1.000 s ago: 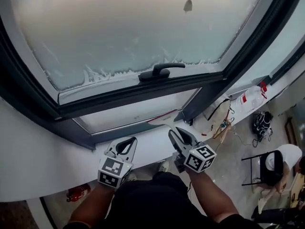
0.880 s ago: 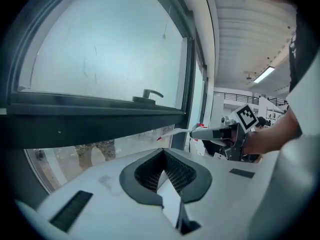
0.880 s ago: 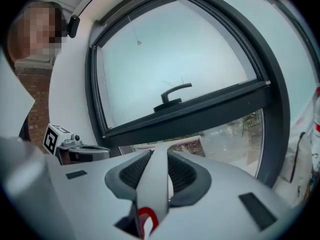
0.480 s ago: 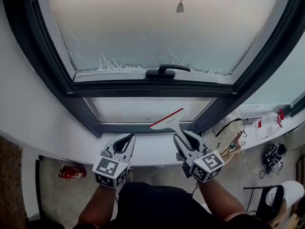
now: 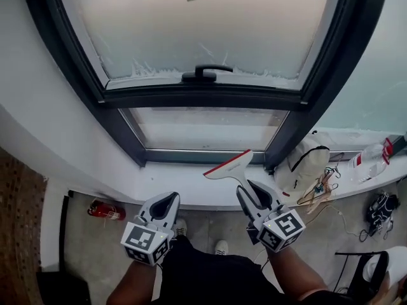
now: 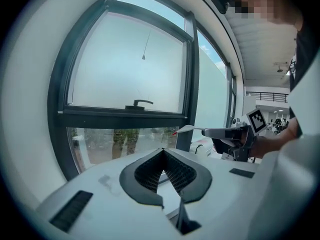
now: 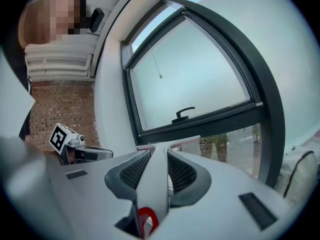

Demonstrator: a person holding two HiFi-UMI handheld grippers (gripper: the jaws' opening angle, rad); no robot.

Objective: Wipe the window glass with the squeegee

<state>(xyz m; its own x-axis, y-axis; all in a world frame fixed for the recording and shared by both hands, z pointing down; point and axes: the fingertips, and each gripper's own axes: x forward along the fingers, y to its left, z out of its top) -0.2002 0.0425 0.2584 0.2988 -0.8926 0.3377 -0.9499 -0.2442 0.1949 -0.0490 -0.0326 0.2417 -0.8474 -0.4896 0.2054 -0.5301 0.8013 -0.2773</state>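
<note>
Squeegee (image 5: 230, 164) clamped by its white handle in our right gripper (image 5: 252, 194), jaws closed hard on it. The red-edged blade sticks out in front, tilted, in the air above the white sill (image 5: 184, 192) — near the lower pane (image 5: 203, 129) but not touching it. Our left gripper (image 5: 164, 204) hangs to the left over the sill edge, jaws together on nothing.

Above the lower pane runs a dark frame bar (image 5: 210, 97), then the large frosted pane (image 5: 210, 24) with its black handle (image 5: 202, 74). On the sill to the right: a pale bag (image 5: 305, 164), loose wires (image 5: 321, 186), a plastic bottle (image 5: 372, 159).

Risks, as we judge them:
- The blade meets the glass at a slant, so one corner bears and streaks are left.
- Pressure twists the narrow handle between the pads.
- A wide rightward stroke strikes the frame post (image 5: 289, 138) or knocks the bag.
</note>
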